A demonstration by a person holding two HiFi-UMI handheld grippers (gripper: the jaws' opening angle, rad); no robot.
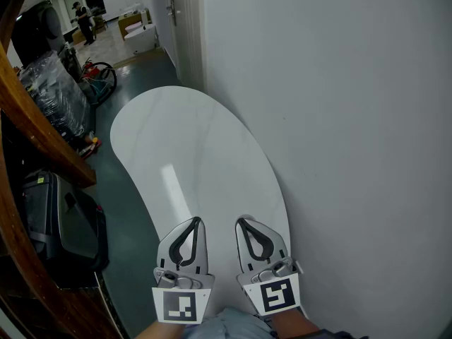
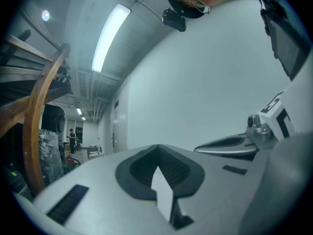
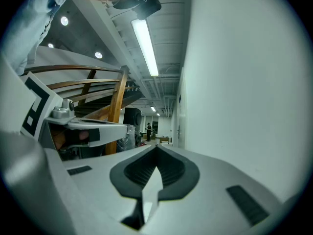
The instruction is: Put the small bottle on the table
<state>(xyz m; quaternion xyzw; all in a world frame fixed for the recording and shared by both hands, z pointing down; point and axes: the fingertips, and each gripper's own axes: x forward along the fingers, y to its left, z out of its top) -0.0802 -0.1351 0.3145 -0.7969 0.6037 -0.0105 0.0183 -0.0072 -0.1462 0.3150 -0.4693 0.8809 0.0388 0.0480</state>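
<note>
No small bottle shows in any view. The white oval table (image 1: 191, 147) lies bare along the wall. Low in the head view my left gripper (image 1: 195, 222) and right gripper (image 1: 242, 222) sit side by side over the table's near end. Both are shut, tips together, with nothing between the jaws. In the left gripper view the left gripper (image 2: 157, 147) shows its closed jaws, with the right gripper (image 2: 230, 143) beside it. The right gripper view shows the right gripper (image 3: 157, 148) closed the same way and the left gripper (image 3: 93, 129) at its left.
A white wall (image 1: 339, 119) runs close along the table's right side. A curved wooden rail (image 1: 42, 129) and a dark case (image 1: 56, 224) stand at the left over dark green floor (image 1: 127, 210). A wrapped bundle (image 1: 53, 83), a door (image 1: 173, 20) and a distant person (image 1: 83, 21) lie beyond.
</note>
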